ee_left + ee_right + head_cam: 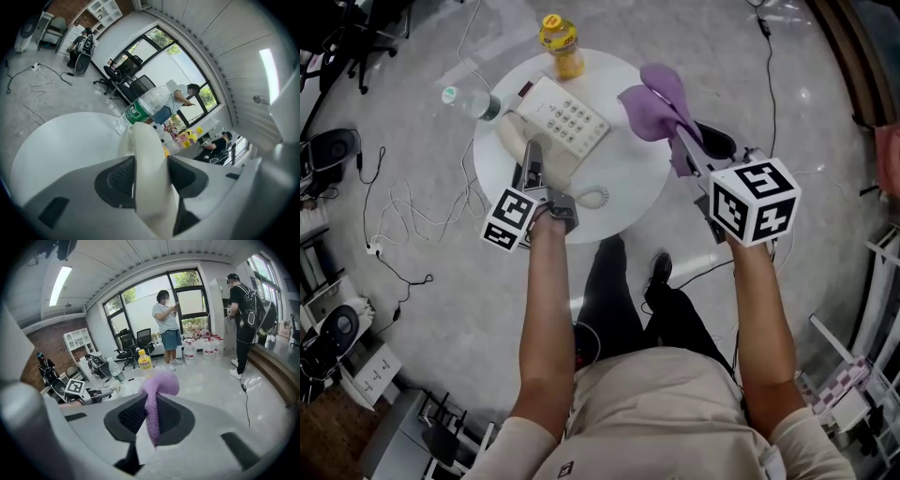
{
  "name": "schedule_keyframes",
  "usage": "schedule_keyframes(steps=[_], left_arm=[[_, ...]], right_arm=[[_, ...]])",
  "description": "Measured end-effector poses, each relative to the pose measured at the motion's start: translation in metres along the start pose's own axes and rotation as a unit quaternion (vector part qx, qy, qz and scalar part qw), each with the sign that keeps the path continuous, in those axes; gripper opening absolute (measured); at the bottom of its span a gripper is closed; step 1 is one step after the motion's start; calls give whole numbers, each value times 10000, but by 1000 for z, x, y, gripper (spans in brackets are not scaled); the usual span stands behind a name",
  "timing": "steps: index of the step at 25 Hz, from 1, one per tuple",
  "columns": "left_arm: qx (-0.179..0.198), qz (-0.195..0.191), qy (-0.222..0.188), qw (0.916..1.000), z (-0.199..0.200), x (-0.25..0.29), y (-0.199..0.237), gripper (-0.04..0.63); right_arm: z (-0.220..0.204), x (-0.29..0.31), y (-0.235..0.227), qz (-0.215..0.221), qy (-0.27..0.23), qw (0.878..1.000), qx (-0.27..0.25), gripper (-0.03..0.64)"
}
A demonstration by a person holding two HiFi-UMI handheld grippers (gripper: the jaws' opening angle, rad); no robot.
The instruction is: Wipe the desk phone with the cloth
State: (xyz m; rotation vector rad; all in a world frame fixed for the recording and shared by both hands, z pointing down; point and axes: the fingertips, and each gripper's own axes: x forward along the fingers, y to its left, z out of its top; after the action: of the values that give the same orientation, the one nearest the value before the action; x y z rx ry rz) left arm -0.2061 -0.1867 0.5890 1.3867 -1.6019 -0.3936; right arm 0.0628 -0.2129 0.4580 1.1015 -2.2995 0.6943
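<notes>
The cream desk phone (567,117) sits on the round white table (628,187), keypad up. Its handset (517,139) lies along the phone's left side, and my left gripper (532,161) is shut on it. In the left gripper view the pale handset (144,140) fills the gap between the dark pads of the left gripper (151,171). My right gripper (686,141) is over the table's right edge, shut on a purple cloth (661,101) that bunches up beyond the jaws. The right gripper view shows the cloth (159,383) pinched in the right gripper (151,417).
A yellow-capped bottle (561,42) stands at the table's far edge, and a clear water bottle (472,101) lies at its left rim. The phone's coiled cord (594,197) curls near the front. Cables trail on the floor to the left. Two people stand by the windows.
</notes>
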Motion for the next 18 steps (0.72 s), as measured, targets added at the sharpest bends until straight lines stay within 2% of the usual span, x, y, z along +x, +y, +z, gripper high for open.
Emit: schedule_keyframes(steps=[5,11,18], left_arm=[[213,362,-130,9990,-1,11,8,204],[570,737,-277,9953,-3,19,11,204],[622,990,-391,9924,-8,26,16,204]], right_arm=[[-33,14,-1,-165,218,9996,99,29],[-68,30,11,-125,459,9987,182,29],[-83,39,20,-32,581,9982,141,31]])
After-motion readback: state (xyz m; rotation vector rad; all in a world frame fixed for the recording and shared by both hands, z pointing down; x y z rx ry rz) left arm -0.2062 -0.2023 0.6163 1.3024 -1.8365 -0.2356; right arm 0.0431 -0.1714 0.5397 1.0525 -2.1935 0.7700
